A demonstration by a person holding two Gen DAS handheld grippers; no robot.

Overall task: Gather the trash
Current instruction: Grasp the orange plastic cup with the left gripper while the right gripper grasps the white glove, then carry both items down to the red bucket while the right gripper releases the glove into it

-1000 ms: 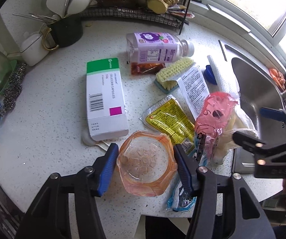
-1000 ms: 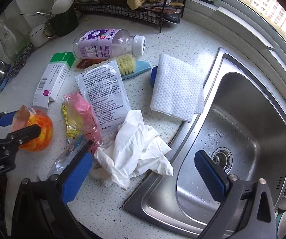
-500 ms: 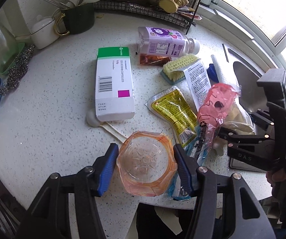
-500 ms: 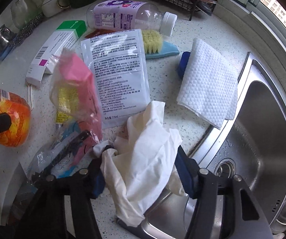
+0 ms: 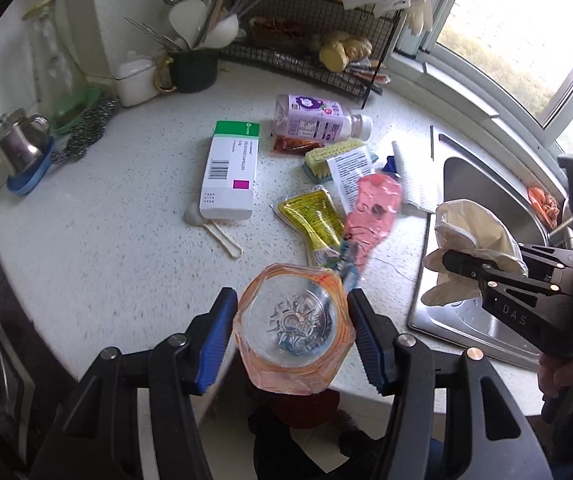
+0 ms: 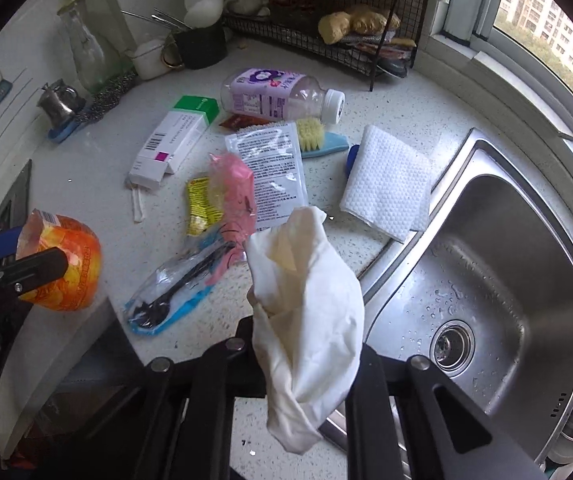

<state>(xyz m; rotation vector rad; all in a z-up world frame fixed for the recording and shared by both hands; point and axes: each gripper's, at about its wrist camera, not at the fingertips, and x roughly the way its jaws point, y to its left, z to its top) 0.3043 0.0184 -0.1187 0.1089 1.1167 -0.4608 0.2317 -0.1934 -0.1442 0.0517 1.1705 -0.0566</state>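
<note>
**Operator:** Trash status, left side first?

**Technician:** Left tongs (image 5: 292, 328) are clamped on the orange plastic cup (image 5: 294, 326), one blue pad on each side wall, mouth facing the camera. The cup hangs at the tabletop (image 5: 98, 240) front edge, clear of the surface. Keep the squeeze as it is; the wall looks thin and would likely buckle under more force.

**Operator:** And the loose items between?

**Technician:** Lying on the tabletop: the medicine box (image 5: 230, 172), the yellow sachet (image 5: 312, 220), the pink wrapper (image 5: 372, 208), the clear bag with a black spoon (image 6: 174, 292), and the purple-label bottle (image 5: 314, 120). Route both loads above them so nothing gets dragged.

**Operator:** Right side?

**Technician:** Right tongs (image 6: 306, 344) have clenched almost fully on the crumpled white glove (image 6: 306, 288). The glove is off the tabletop, held over the rim of the sink (image 6: 486, 280), with a loose tail drooping below the jaws.

**Operator:** Handling advice?

**Technician:** The grip takes only a fold of soft material, so it may slip. Carry it smoothly and hold the clench until it is over the bin. No bin appears in either view; I cannot tell where it stands.
</note>
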